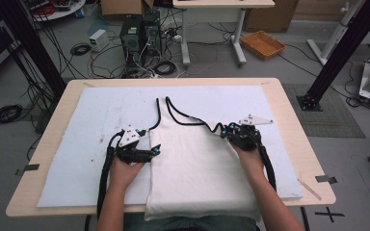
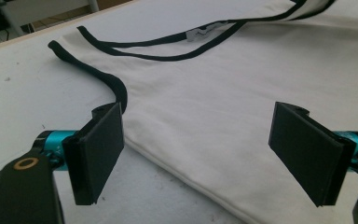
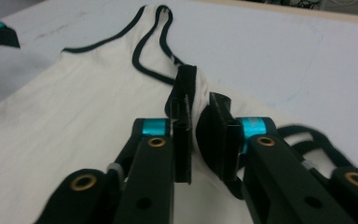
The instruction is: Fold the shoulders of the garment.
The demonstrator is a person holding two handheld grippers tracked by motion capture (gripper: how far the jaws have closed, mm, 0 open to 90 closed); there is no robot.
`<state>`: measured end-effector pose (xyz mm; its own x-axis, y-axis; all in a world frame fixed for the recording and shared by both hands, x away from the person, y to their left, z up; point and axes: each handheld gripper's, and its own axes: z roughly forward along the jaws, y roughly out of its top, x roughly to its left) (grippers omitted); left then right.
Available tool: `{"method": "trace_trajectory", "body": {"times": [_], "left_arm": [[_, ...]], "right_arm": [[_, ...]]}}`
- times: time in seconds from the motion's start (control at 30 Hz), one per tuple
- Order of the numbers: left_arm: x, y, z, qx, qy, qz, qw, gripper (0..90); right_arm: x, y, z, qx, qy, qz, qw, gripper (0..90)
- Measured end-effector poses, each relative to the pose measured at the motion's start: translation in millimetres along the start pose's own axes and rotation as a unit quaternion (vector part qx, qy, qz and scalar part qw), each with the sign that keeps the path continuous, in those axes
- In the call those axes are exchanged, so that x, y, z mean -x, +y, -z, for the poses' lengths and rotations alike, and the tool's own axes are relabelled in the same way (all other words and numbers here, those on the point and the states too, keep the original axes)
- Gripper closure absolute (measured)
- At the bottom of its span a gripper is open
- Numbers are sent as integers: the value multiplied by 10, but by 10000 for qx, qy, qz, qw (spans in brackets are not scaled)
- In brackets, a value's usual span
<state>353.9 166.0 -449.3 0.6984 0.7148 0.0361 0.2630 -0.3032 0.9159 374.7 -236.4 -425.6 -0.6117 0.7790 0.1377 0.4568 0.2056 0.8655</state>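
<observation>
White tank top [image 1: 192, 163] with black trim is lying flat on the white mat [image 1: 101, 110], straps pointing away from the person, hem hanging over the near table edge. It looks folded in half lengthwise; the layering cannot be confirmed.

Right gripper [image 3: 200, 126] is sitting at the top's right shoulder corner, jaws a little apart with a bunch of white cloth and black trim [image 3: 186, 79] between them. Whether the pads are truly pressing is hard to judge: a gap shows at the near end, so grip is reading as loose. Judgement: it is carrying that strap across the top to continue the fold.

Left gripper [image 2: 196, 154] is hovering at the top's left edge, jaws spread wide, nothing between them; the edge is running beneath. Probably waiting to pin or pick up that side.

Far strap loop [image 1: 166, 103] is lying on the mat beyond the top. Hem is cut off at frame bottom. Wooden table [image 1: 289, 115] is showing around the mat.
</observation>
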Motion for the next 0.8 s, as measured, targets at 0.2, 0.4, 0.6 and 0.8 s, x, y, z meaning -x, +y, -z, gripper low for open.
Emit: {"method": "trace_trajectory", "body": {"times": [0.2, 0.4, 0.6, 0.8], "left_arm": [[13, 2, -5, -26, 27, -44, 10000, 181], [12, 1, -6, -12, 31, -17, 10000, 181], [11, 1, -6, -12, 27, -5, 10000, 181], [6, 1, -2, -30, 19, -27, 10000, 181]], "right_arm": [[49, -89, 218, 175, 72, 18, 9998, 512], [49, -64, 182, -7, 217, 362, 9991, 509], [-102, -63, 23, -410, 593, 825, 9940, 564], [-146, -113, -80, -871, 703, 1266, 9856, 843]]}}
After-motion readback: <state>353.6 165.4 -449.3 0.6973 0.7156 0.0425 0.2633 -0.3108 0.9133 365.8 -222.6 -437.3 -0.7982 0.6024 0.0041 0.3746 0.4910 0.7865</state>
